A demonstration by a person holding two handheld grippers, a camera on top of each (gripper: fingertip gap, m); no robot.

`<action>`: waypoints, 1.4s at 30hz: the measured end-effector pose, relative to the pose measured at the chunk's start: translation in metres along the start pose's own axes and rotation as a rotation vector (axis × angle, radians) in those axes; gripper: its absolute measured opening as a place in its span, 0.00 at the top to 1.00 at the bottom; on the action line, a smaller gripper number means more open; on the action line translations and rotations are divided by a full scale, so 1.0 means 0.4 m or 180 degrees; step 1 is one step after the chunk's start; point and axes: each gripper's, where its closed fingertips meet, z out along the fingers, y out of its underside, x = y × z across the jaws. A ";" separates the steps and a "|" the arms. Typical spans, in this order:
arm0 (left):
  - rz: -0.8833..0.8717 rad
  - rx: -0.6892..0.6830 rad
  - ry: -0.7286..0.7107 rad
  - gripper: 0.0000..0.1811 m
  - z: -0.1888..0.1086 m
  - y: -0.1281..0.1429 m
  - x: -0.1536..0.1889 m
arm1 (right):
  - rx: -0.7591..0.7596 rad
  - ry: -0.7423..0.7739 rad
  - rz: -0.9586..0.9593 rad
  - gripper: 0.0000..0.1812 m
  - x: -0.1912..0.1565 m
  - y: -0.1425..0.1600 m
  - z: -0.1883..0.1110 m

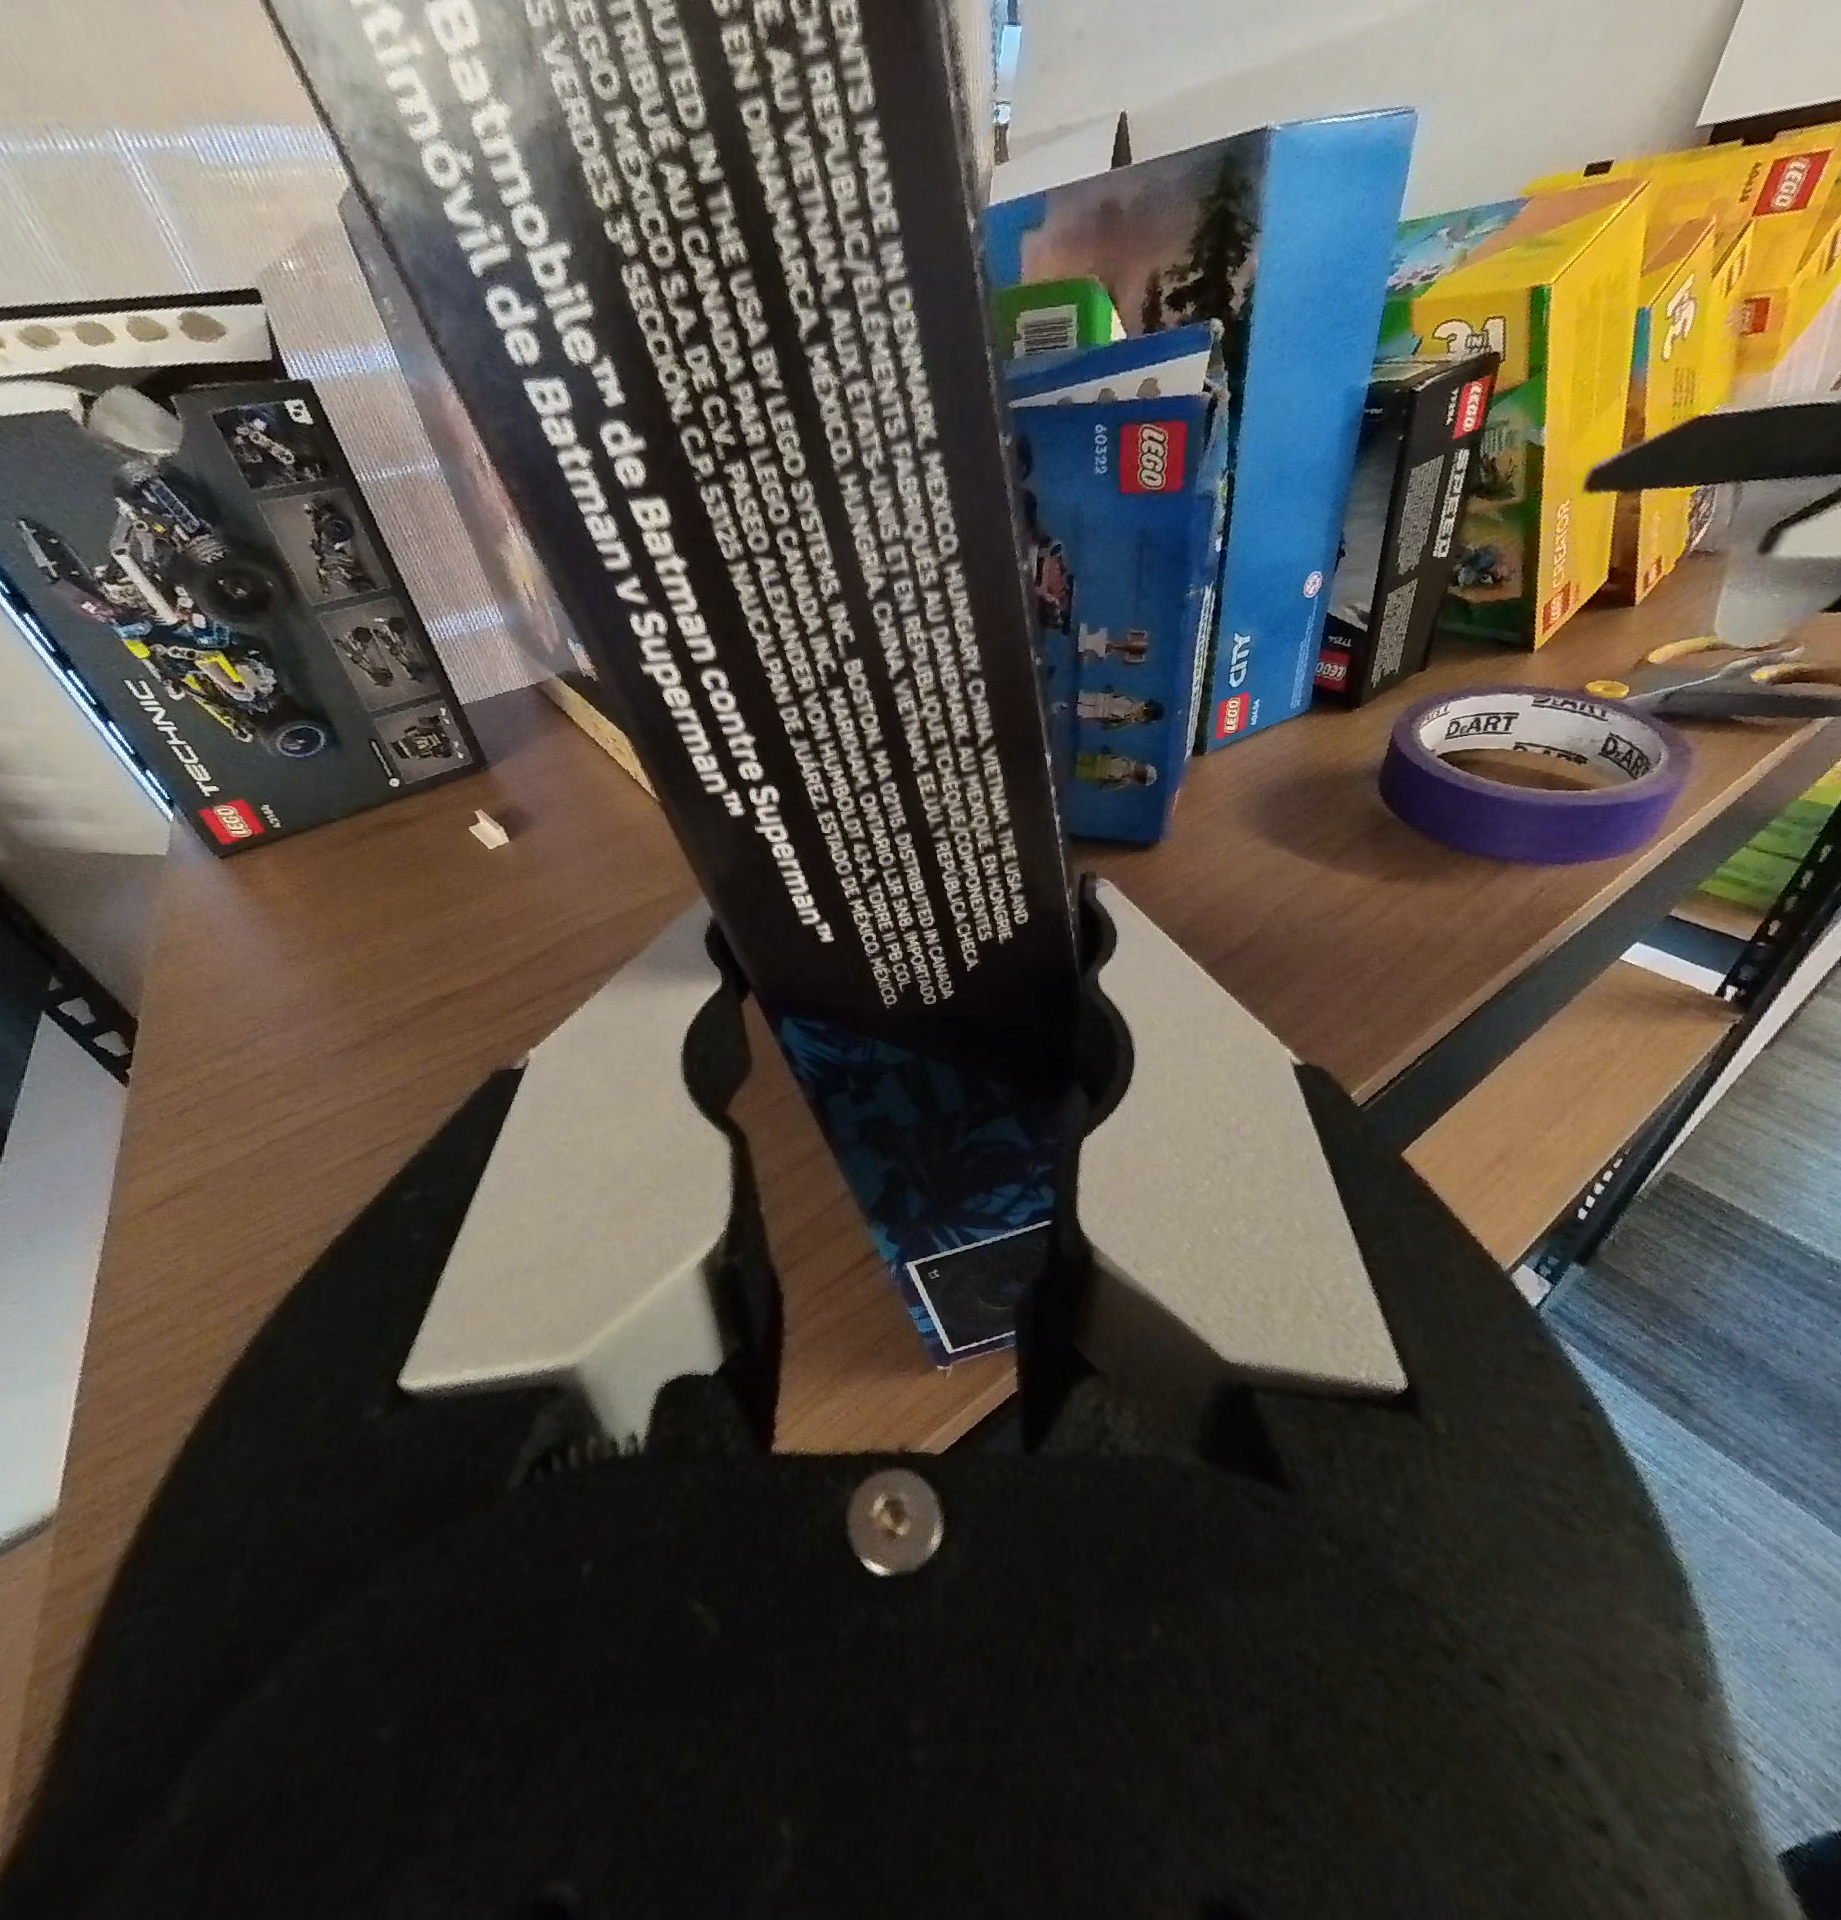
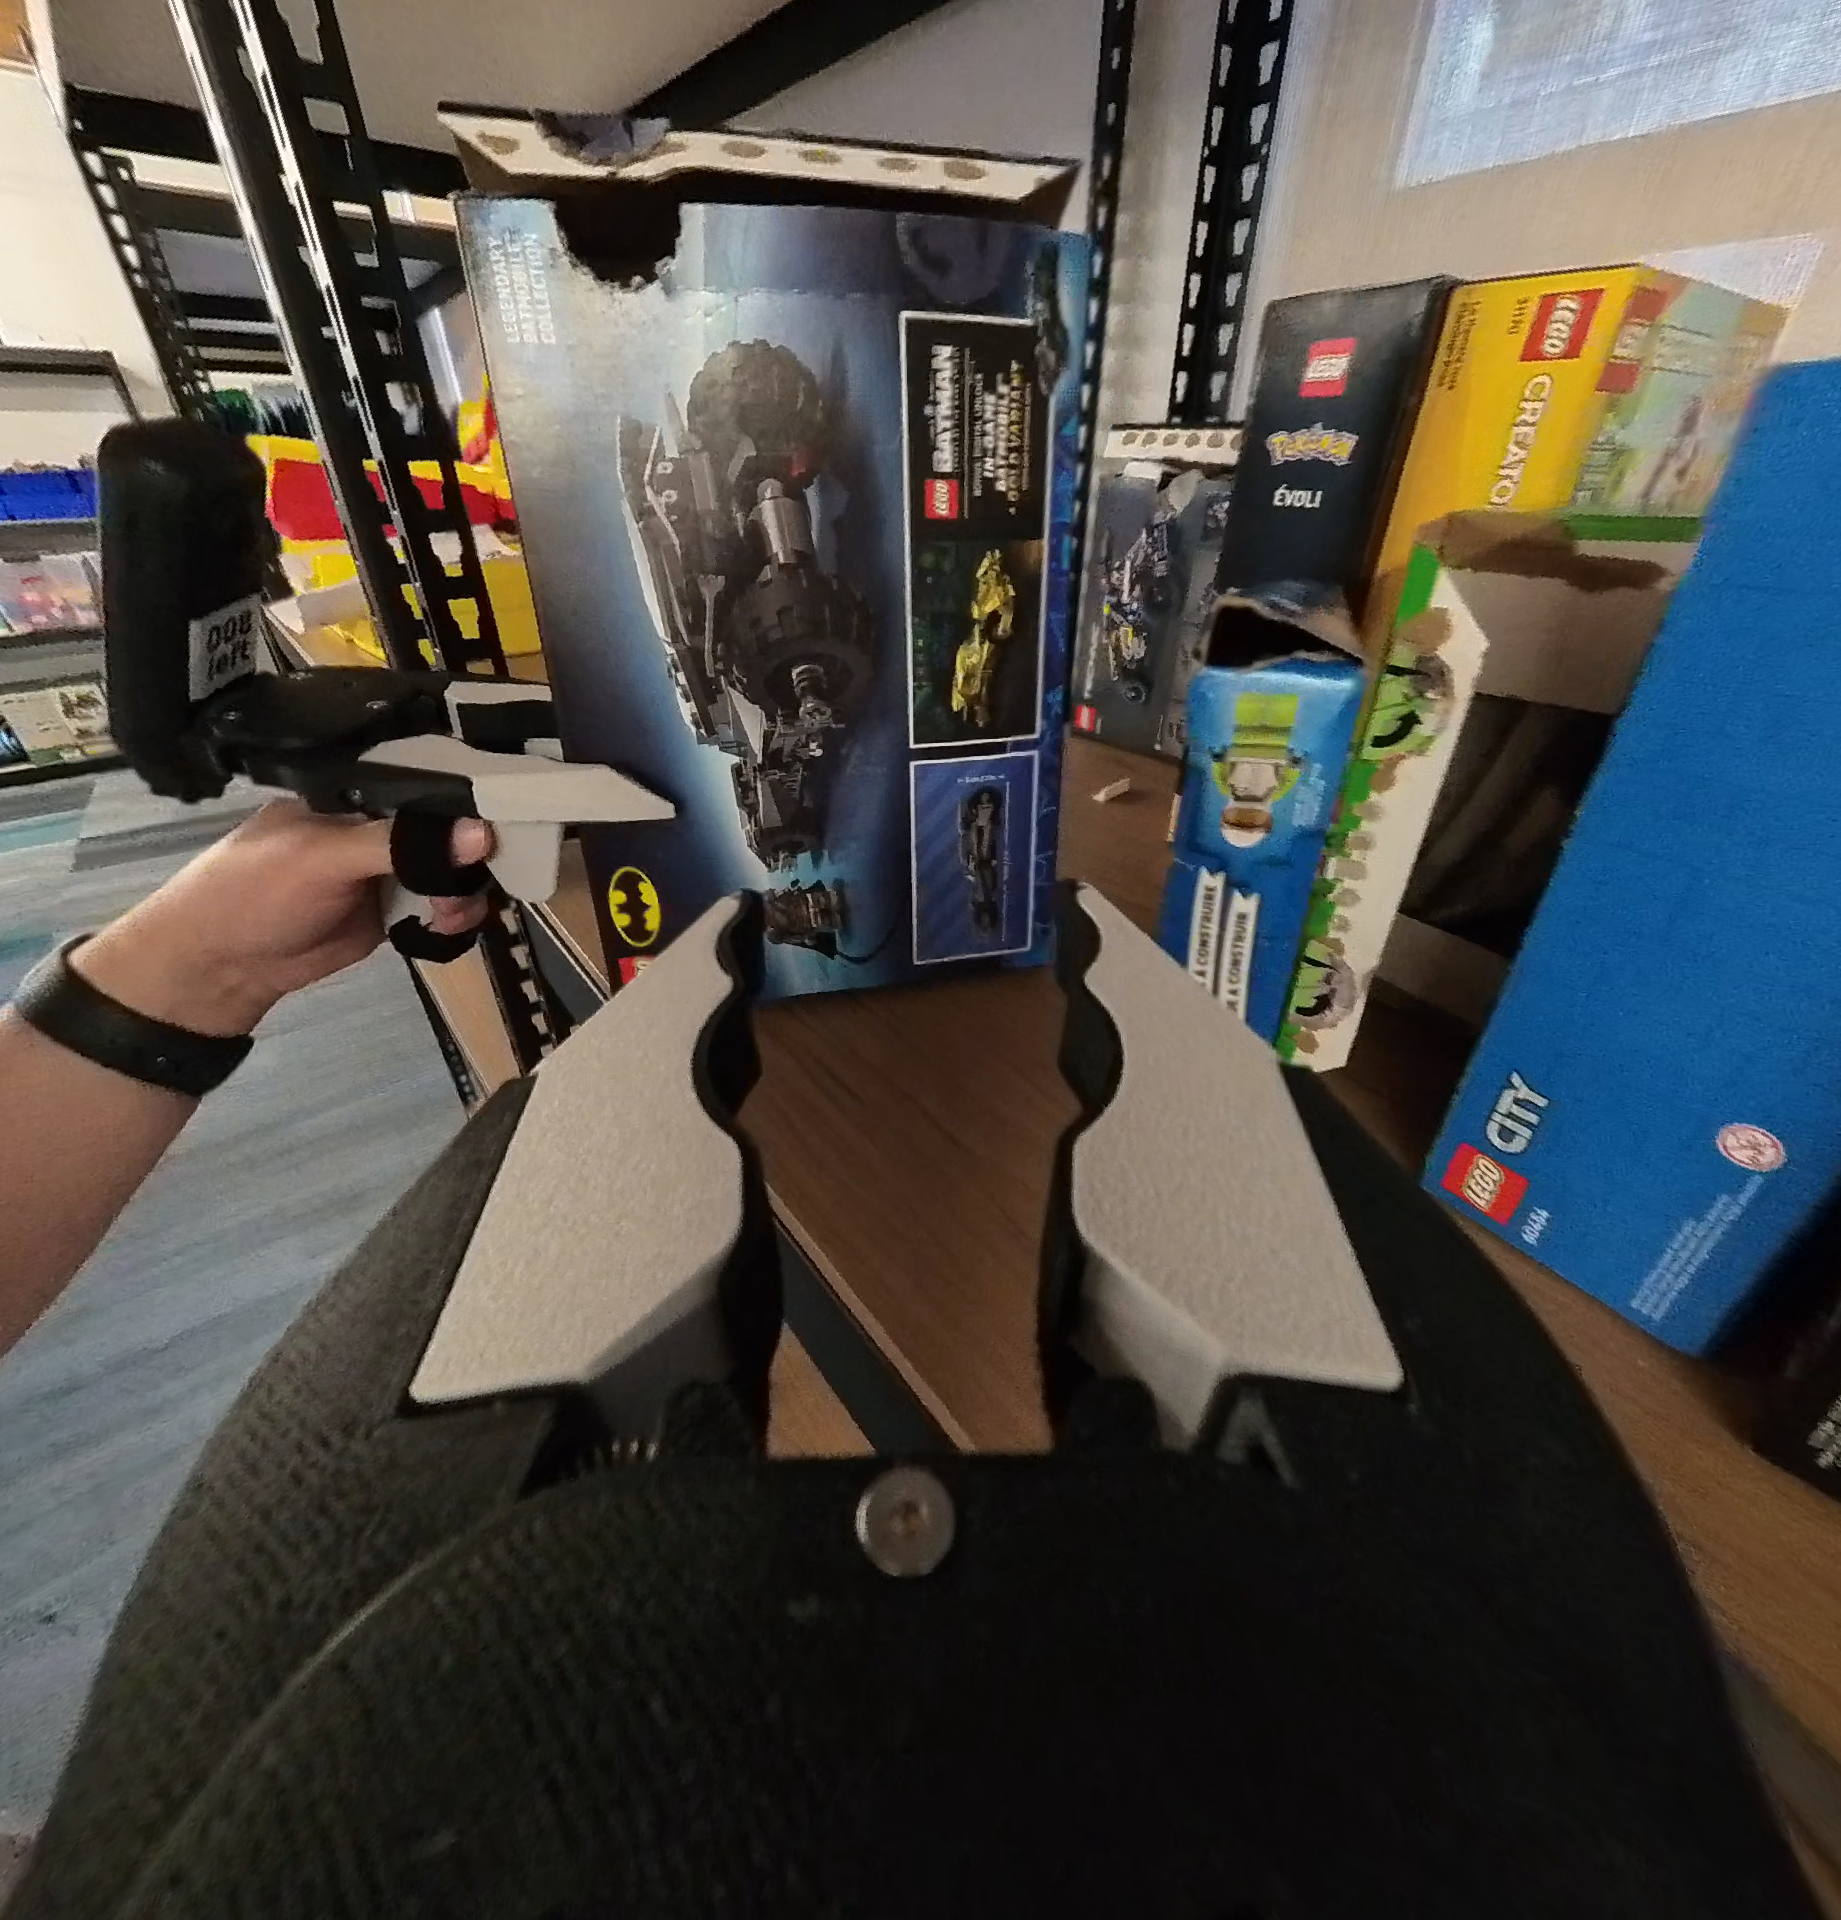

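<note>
One dark toy box stands upright on the wooden shelf, and my left tongs pinch its narrow side edge, both grey fingers pressed against the cardboard. Seen from my right tongs, the same box stands straight ahead, its top flap torn open, with my left hand gripping the handle off to the left. My right tongs are spread apart and hold nothing; only bare shelf board shows between their fingers. To the right of my left tongs stand blue boxes and yellow boxes; a purple tape roll lies flat nearer me. To their left leans a dark grey box.
</note>
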 end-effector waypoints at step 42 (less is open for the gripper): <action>0.0004 -0.0025 -0.0583 0.68 0.036 -0.009 0.087 | -0.0145 -0.0474 0.0255 0.71 0.030 0.077 -0.129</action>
